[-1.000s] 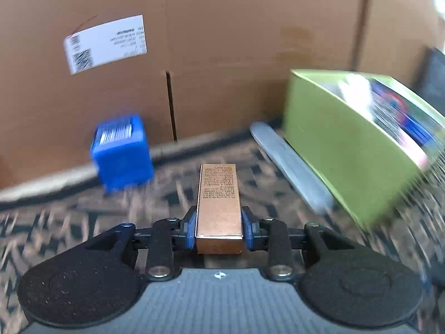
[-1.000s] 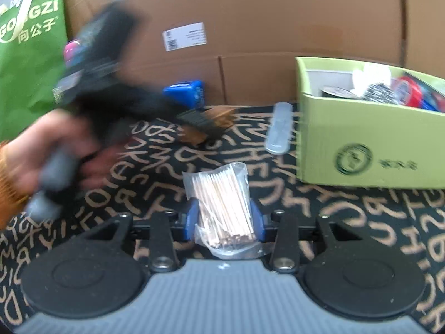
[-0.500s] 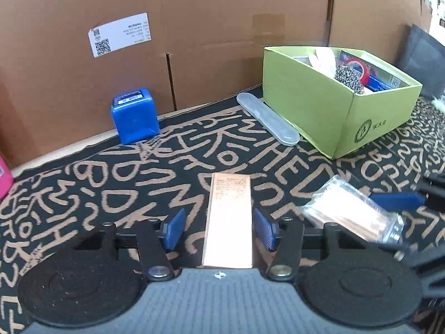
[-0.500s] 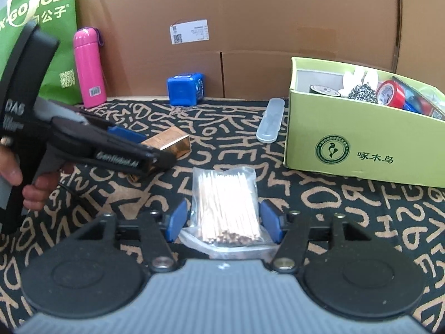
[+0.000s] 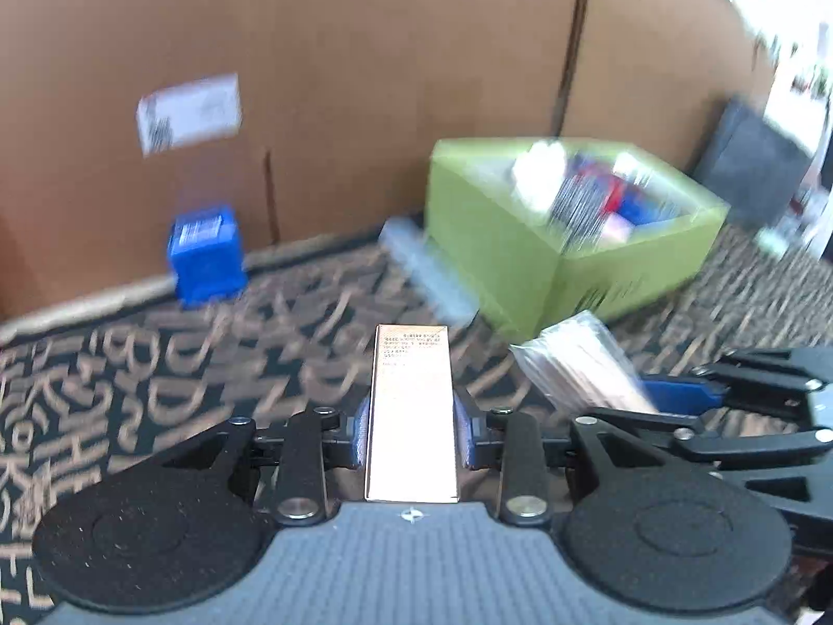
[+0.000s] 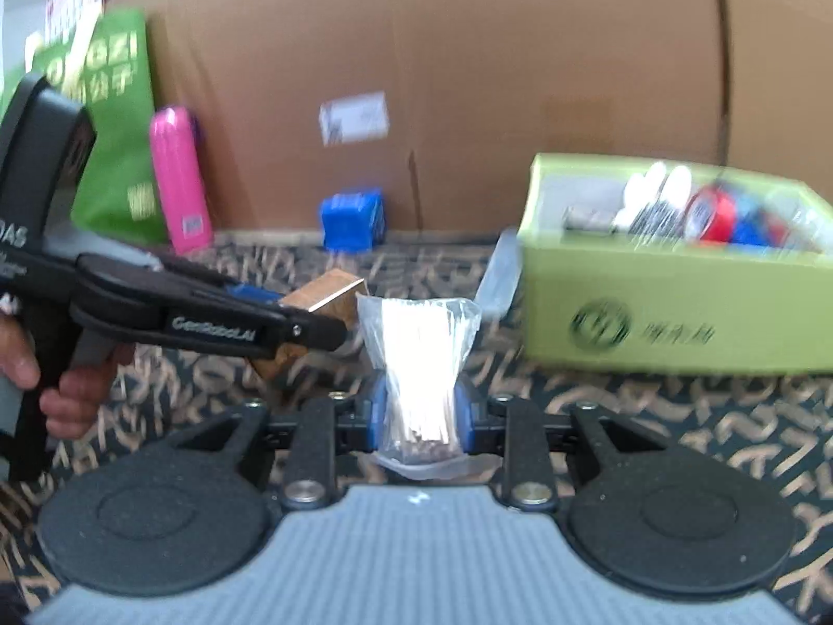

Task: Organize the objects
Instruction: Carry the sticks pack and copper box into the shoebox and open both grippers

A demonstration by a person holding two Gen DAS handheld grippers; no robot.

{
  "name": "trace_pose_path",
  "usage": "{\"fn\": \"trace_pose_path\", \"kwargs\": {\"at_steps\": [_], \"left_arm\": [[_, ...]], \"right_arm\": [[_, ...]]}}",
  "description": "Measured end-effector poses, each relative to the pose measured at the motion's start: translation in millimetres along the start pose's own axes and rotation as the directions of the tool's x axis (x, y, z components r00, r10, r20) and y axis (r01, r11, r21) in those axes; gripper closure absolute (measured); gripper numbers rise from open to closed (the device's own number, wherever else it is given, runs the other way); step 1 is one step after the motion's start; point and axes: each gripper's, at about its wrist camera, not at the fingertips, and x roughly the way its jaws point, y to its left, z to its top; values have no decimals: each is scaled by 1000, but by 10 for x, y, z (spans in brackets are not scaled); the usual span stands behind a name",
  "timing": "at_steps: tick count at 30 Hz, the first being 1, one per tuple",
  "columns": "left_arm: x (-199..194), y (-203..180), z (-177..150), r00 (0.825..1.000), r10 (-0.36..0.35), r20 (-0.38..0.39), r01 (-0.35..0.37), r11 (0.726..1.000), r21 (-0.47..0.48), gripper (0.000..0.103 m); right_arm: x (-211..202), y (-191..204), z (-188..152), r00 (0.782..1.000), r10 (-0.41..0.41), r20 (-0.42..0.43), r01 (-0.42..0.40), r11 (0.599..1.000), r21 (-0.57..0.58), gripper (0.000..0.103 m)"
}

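My left gripper (image 5: pixel 411 432) is shut on a copper-coloured box (image 5: pixel 411 406) and holds it above the patterned mat. My right gripper (image 6: pixel 420 419) is shut on a clear bag of thin wooden sticks (image 6: pixel 419 364), also lifted. The bag (image 5: pixel 578 359) and the right gripper show at the right of the left wrist view. The left gripper and the copper box (image 6: pixel 323 299) show at the left of the right wrist view. A green cardboard box (image 6: pixel 666 307) holding tape rolls and other items stands at the right; it also shows in the left wrist view (image 5: pixel 520 260).
A blue cube-shaped box (image 5: pixel 205 255) stands by the large cardboard wall (image 5: pixel 364 78). A clear long case (image 5: pixel 427 271) lies beside the green box. A pink bottle (image 6: pixel 179 187) and a green bag (image 6: pixel 114 120) stand at the far left. The black mat (image 6: pixel 703 416) covers the floor.
Both grippers were open around their items half a second ago; now both have closed on them and lifted. The views are blurred by motion.
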Motion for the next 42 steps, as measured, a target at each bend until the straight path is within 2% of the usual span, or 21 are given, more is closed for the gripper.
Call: {"fn": "trace_pose_path", "kwargs": {"at_steps": [4,9,13,16,19,21,22,23,24,26,27,31,32,34,37,38,39,40,41,42], "left_arm": [[-88,-189,352,993,-65,102,68,998,-19,69],[18,-465,732,979,-118,169,127,991,-45,69],[250,-661,968,973,-125,195,141,988,-69,69],[506,-764,1057,974,-119,194,135,989,-68,69],[784,-816,1068,983,-77,167,91,993,-78,69],[941,-806,1046,987,-79,139,93,991,-93,69],[994,-793,1025,986,-103,128,115,989,-89,69],[1024,-777,992,983,-136,119,147,986,-83,65],[1035,-754,949,981,-159,110,169,982,-80,48],[988,-698,865,981,-150,121,162,982,-94,30],[927,-678,817,977,-146,156,161,983,-90,29],[793,-632,733,976,-90,197,107,991,-76,25],[769,-627,721,976,-85,200,104,991,-86,22],[733,-590,740,977,-78,197,100,990,-103,21],[706,-594,730,983,-62,172,81,991,-109,18],[690,-586,725,985,-56,160,74,991,-109,13],[661,-566,706,987,-48,152,65,992,-110,9],[644,-557,691,988,-40,151,58,992,-112,7],[606,-536,662,987,-30,159,50,991,-120,7],[566,-516,644,985,-19,171,40,991,-126,6]], "right_arm": [[-238,-158,285,989,-78,123,81,997,-13,77],[-338,-438,630,945,-221,241,228,974,0,77],[-186,-687,808,905,-330,269,333,942,34,77],[45,-876,864,892,-377,250,375,925,55,77],[288,-1025,857,898,-391,203,385,920,67,77],[437,-1062,830,914,-371,165,367,929,53,77],[508,-1060,806,927,-347,145,346,938,33,76],[564,-1047,766,939,-321,126,322,947,8,72],[600,-1027,724,943,-312,117,316,949,-13,68],[582,-995,648,929,-343,137,350,936,-30,51],[545,-987,618,921,-357,156,365,931,-21,50],[321,-1046,580,916,-343,206,340,939,54,50],[299,-1047,590,915,-344,209,339,939,59,53],[282,-1020,599,918,-341,201,340,940,41,58],[304,-1050,613,924,-333,186,335,942,22,58],[329,-1046,616,926,-331,179,333,943,23,56],[332,-1031,607,928,-329,178,329,944,29,54],[290,-995,593,928,-326,180,324,945,38,44],[271,-979,581,928,-323,186,321,946,46,29],[242,-950,566,926,-323,197,320,946,50,20]]}}
